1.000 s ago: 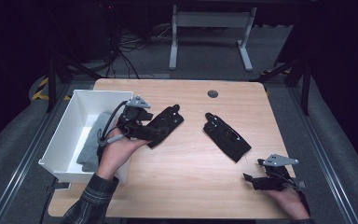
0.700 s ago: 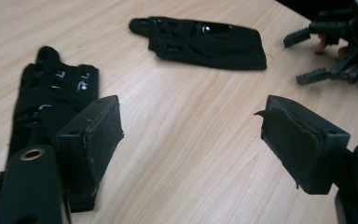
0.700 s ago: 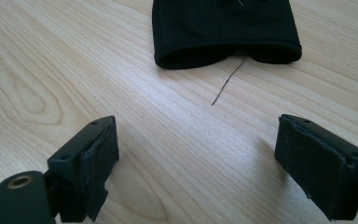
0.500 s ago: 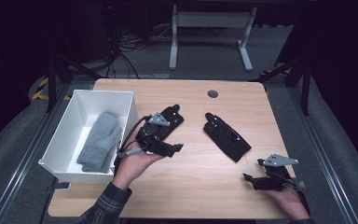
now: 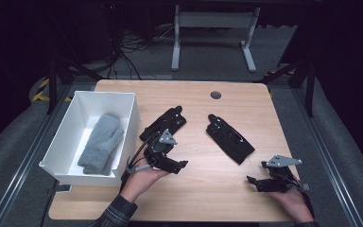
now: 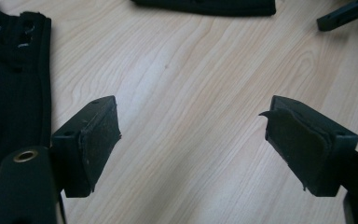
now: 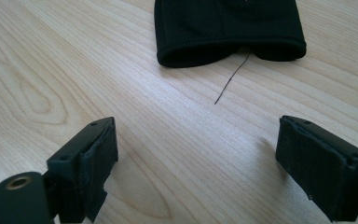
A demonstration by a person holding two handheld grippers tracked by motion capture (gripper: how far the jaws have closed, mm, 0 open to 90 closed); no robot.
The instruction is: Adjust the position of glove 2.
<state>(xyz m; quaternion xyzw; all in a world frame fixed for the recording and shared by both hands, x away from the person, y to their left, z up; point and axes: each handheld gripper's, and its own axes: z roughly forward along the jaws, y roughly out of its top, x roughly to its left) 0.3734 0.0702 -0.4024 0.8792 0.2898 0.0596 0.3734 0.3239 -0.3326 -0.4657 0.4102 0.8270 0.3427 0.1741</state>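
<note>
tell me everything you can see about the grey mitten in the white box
The grey knitted mitten looks soft and woolly, with a rounded hand part, a thumb sticking out on its right side and a plain cuff toward the person. It lies flat and slightly slanted on the floor of the white rectangular box, apart from both grippers.

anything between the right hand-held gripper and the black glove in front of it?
Only bare wood and one loose dark thread trailing from the cuff of the black glove. The right hand-held gripper is open and empty; the right gripper view shows this.

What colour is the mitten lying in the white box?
The mitten is plain grey, with no pattern. The high view shows it best.
</note>
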